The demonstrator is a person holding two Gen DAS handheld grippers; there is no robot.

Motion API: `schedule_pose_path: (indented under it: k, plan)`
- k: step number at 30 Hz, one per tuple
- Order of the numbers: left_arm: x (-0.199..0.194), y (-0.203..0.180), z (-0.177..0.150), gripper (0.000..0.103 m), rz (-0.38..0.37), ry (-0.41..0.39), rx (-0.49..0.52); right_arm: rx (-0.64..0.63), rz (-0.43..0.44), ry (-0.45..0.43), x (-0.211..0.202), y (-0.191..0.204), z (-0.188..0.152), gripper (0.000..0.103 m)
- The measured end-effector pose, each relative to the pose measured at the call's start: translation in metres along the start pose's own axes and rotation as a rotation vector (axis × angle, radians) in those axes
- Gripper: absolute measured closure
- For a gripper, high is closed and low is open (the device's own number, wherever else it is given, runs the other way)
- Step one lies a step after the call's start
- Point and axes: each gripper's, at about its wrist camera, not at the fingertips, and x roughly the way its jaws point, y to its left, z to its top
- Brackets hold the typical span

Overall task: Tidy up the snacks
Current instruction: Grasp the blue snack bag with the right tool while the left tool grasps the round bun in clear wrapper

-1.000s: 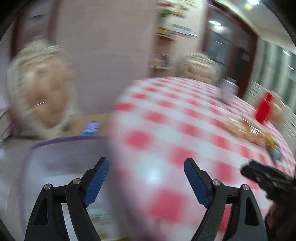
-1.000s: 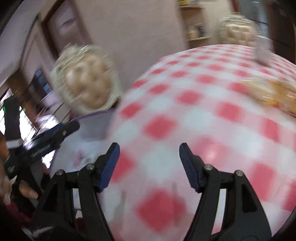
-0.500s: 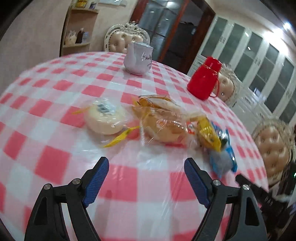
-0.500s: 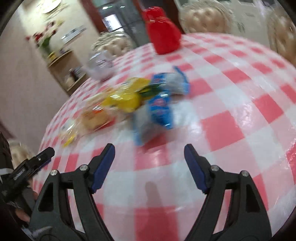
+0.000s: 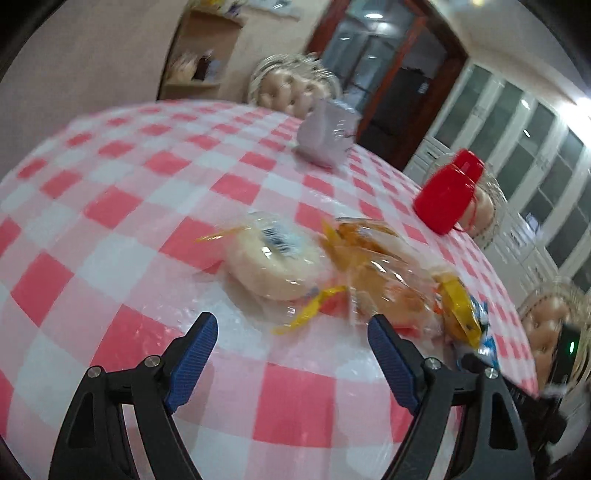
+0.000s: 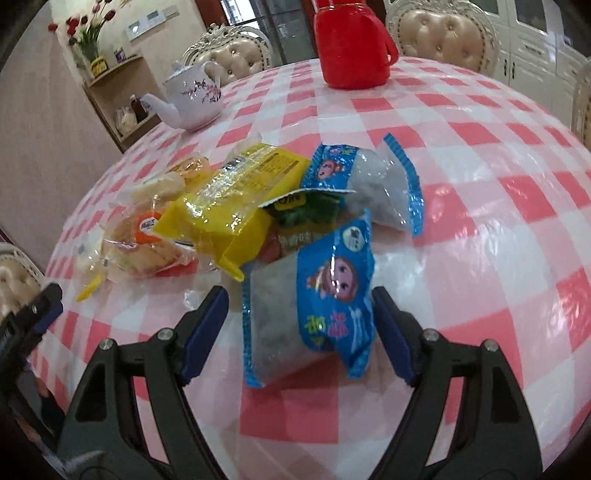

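Observation:
A pile of wrapped snacks lies on the red-and-white checked table. In the left wrist view a round pale cake in clear wrap point(image 5: 275, 267) lies just ahead of my open left gripper point(image 5: 291, 343), with a clear bag of pastries point(image 5: 384, 273) to its right. In the right wrist view my right gripper point(image 6: 299, 321) is open, its jaws on either side of a blue-and-clear packet point(image 6: 310, 310). Behind it lie a second blue packet point(image 6: 369, 181), a yellow packet point(image 6: 229, 206) and the pastry bag point(image 6: 147, 243).
A red jug point(image 6: 351, 44) and a white teapot point(image 6: 192, 96) stand at the far side of the table point(image 6: 498, 229). Padded chairs point(image 6: 439, 33) ring the table. The left gripper shows at the left edge of the right wrist view point(image 6: 29, 317).
Both grippers swung from the table's edge and a chair towards the snack pile and moved closer. The blue packet now lies between the right jaws. Both stayed open.

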Motion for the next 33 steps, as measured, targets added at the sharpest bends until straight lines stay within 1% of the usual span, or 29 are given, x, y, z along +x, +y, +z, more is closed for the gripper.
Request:
schedule_pose_path:
  k: [1, 2, 3, 6, 7, 9, 10, 12, 13, 14, 15, 18, 19, 20, 22, 24, 25, 26, 28, 30, 31, 33]
  plan:
    - [0.001, 0.006, 0.002, 0.019, -0.006, 0.001, -0.032, -0.009, -0.009, -0.003, 0.0, 0.001, 0.0, 0.026]
    - [0.002, 0.012, 0.004, 0.019, -0.015, -0.001, -0.068, -0.013, -0.03, -0.007, 0.0, 0.001, 0.0, 0.04]
    - [0.004, 0.016, 0.007, 0.019, -0.022, -0.004, -0.1, -0.015, -0.05, -0.011, -0.001, 0.001, -0.001, 0.042]
    - [0.012, 0.02, 0.02, 0.019, -0.04, -0.015, -0.14, -0.008, -0.043, -0.023, -0.005, 0.0, -0.002, 0.044]
    - [0.015, 0.02, 0.026, 0.019, -0.035, -0.026, -0.151, -0.003, -0.042, -0.026, -0.006, -0.001, -0.003, 0.044]
    - [0.025, 0.019, 0.039, 0.019, -0.015, -0.028, -0.179, 0.001, -0.035, -0.023, -0.006, -0.002, -0.003, 0.044]
    - [0.032, 0.017, 0.046, 0.019, -0.011, -0.01, -0.199, 0.0, -0.035, -0.023, -0.006, -0.002, -0.003, 0.044]
    - [0.045, 0.012, 0.053, 0.019, 0.02, 0.034, -0.212, 0.0, -0.031, -0.025, -0.007, -0.001, -0.004, 0.044]
    - [0.052, 0.007, 0.058, 0.019, 0.038, 0.042, -0.225, 0.002, -0.029, -0.026, -0.008, -0.002, -0.004, 0.044]
    - [0.056, 0.002, 0.059, 0.019, 0.067, 0.032, -0.224, 0.004, -0.028, -0.024, -0.007, -0.002, -0.004, 0.044]
    - [0.06, -0.005, 0.062, 0.019, 0.116, 0.022, -0.201, 0.005, -0.027, -0.021, -0.007, -0.002, -0.004, 0.044]
    - [0.077, -0.02, 0.066, 0.019, 0.226, 0.025, -0.116, 0.003, -0.029, -0.019, -0.007, -0.001, -0.004, 0.044]
    - [0.083, -0.023, 0.066, 0.019, 0.256, 0.031, -0.099, 0.004, -0.029, -0.018, -0.007, -0.001, -0.004, 0.044]
    - [0.09, -0.024, 0.065, 0.019, 0.271, 0.049, -0.079, 0.004, -0.028, -0.018, -0.007, -0.001, -0.004, 0.044]
    - [0.105, -0.028, 0.061, 0.019, 0.311, 0.11, -0.001, 0.007, -0.025, -0.017, -0.007, -0.002, -0.004, 0.044]
    - [0.108, -0.034, 0.054, 0.019, 0.366, 0.107, 0.112, 0.016, -0.013, -0.017, -0.007, -0.004, -0.004, 0.044]
    - [0.106, -0.033, 0.052, 0.024, 0.369, 0.105, 0.135, 0.021, -0.007, -0.019, -0.008, -0.005, -0.004, 0.044]
    - [0.101, -0.029, 0.05, 0.032, 0.34, 0.104, 0.139, 0.026, -0.001, -0.02, -0.008, -0.006, -0.004, 0.044]
    - [0.09, -0.02, 0.047, 0.034, 0.342, 0.095, 0.168, 0.033, 0.009, -0.021, -0.009, -0.007, -0.005, 0.044]
    - [0.078, -0.006, 0.049, 0.035, 0.308, 0.087, 0.146, 0.041, 0.021, -0.024, -0.01, -0.009, -0.005, 0.044]
    - [0.072, -0.002, 0.051, 0.035, 0.303, 0.079, 0.134, 0.046, 0.026, -0.025, -0.01, -0.01, -0.005, 0.044]
    - [0.055, 0.005, 0.052, 0.035, 0.316, 0.031, 0.137, 0.053, 0.034, -0.029, -0.011, -0.012, -0.005, 0.044]
